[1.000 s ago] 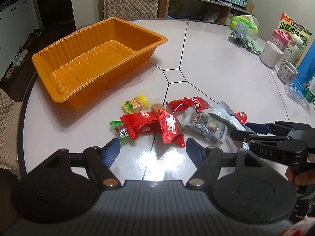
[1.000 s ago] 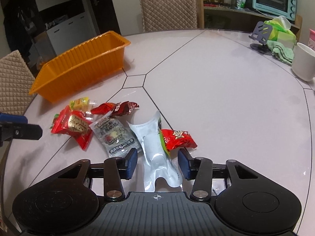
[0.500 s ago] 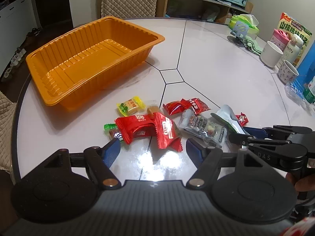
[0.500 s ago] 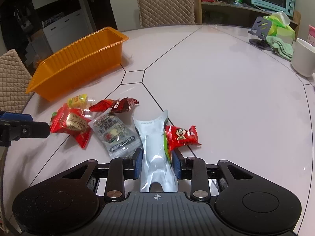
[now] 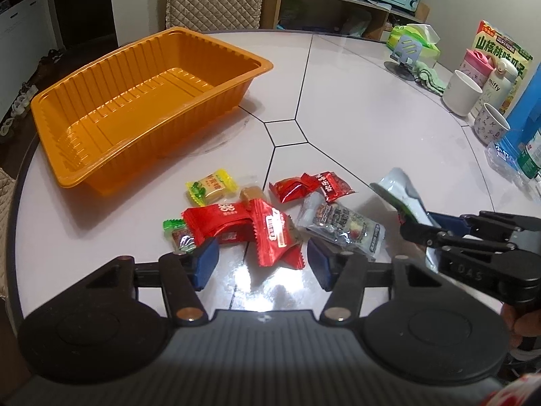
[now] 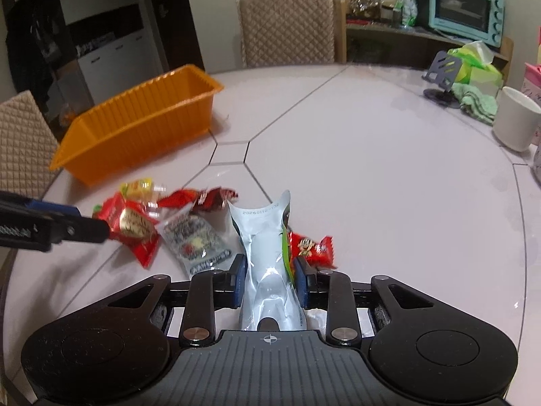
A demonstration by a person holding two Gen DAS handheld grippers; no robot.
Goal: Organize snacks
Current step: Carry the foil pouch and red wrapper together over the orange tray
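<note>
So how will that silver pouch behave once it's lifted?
Probably floppy: the silver pouch creases where the right gripper pinches it. Likely light, its free end staying raised unsupported. The glossy foil might slip.

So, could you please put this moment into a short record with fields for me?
Setting: round white table
Container: orange tray, nothing in it, at the far left
Loose snacks: yellow candy, red packets, clear packet, small red packet
Right hand-held gripper: jaws have just been closing, pads now pressing a silver pouch, its far end lifted
Left hand-held gripper: jaws have just been closing, either side of the red packets, not touching them
Progress: no snack in the tray yet
</note>
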